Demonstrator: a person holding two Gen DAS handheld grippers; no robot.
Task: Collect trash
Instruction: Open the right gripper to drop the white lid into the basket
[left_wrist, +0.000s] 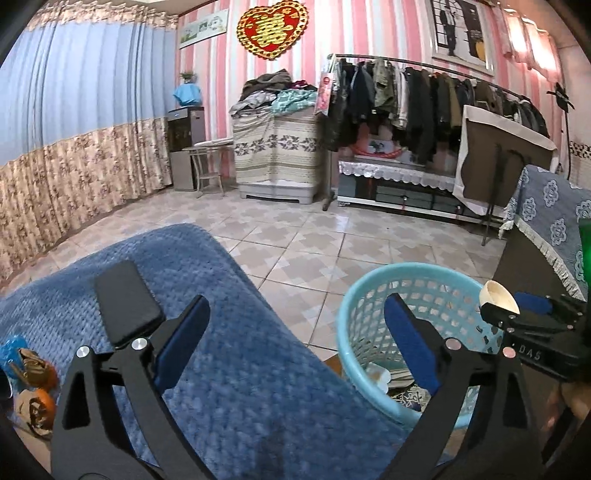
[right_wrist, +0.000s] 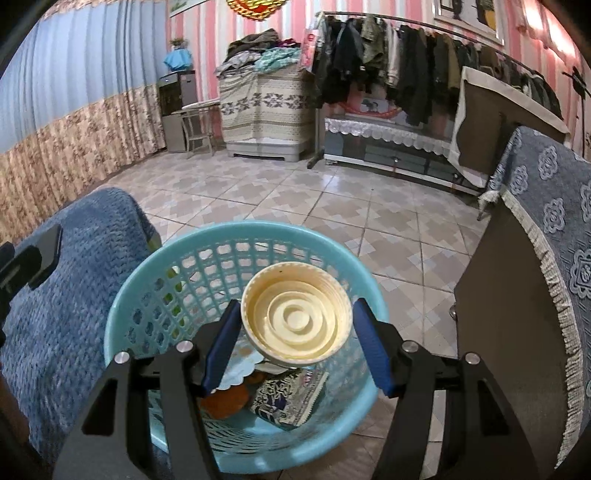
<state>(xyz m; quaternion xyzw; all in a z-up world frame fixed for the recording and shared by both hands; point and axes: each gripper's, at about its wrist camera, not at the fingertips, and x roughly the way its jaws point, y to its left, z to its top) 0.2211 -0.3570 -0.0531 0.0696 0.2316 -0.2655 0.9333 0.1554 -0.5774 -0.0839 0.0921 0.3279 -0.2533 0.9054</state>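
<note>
My right gripper (right_wrist: 295, 325) is shut on a cream paper bowl (right_wrist: 295, 314) and holds it tilted over the light blue plastic basket (right_wrist: 129, 295). The basket holds wrappers, a paper plate and orange peel. In the left wrist view the basket (left_wrist: 354, 295) stands on the floor at the right, with the right gripper (left_wrist: 517, 306) and the bowl (left_wrist: 496, 295) above its right rim. My left gripper (left_wrist: 295, 325) is open and empty above the blue blanket (left_wrist: 229, 369). Orange peels (left_wrist: 37, 402) and a blue wrapper (left_wrist: 11, 347) lie at the blanket's left edge.
A black phone (left_wrist: 127, 302) lies on the blanket. A dark table with a blue fringed cloth (right_wrist: 546, 229) stands right of the basket. Tiled floor (right_wrist: 295, 192) stretches to a clothes rack (right_wrist: 406, 66), a covered cabinet and curtains at the back.
</note>
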